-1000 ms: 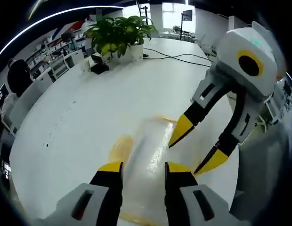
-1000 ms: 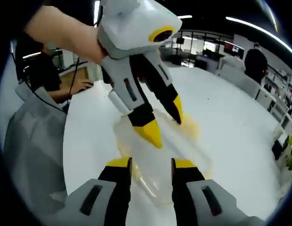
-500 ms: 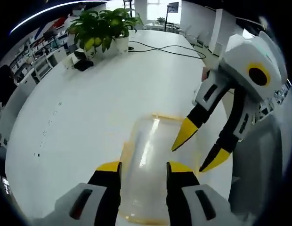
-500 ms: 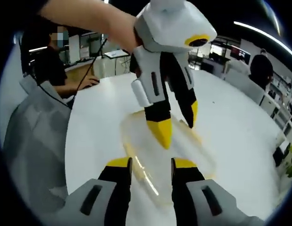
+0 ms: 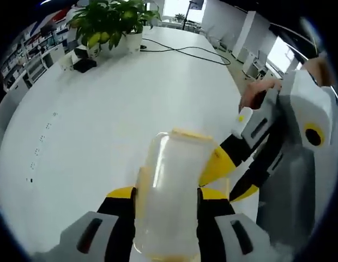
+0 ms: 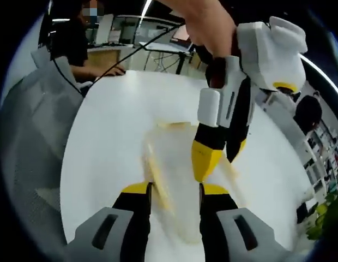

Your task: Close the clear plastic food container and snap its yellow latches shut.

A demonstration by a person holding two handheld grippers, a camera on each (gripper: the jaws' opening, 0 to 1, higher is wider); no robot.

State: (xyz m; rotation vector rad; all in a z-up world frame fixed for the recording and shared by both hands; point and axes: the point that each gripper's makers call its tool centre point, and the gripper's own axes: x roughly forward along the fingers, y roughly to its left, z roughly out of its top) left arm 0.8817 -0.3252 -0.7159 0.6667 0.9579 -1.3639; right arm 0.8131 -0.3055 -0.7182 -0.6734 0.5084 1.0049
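The left claw (image 5: 164, 195) sits at six o'clock with the clear food container (image 5: 171, 188) between its two yellow-tipped jaws, a yellow latch (image 5: 191, 134) showing at the container's far edge. The right claw (image 5: 230, 177) comes in from three o'clock, jaws parted, one yellow tip touching the container's side, with a hand (image 5: 259, 90) behind it. On the white worktop (image 5: 114, 103), a potted plant (image 5: 112, 22) stands at eleven o'clock and a black cable (image 5: 185, 50) trails at twelve.
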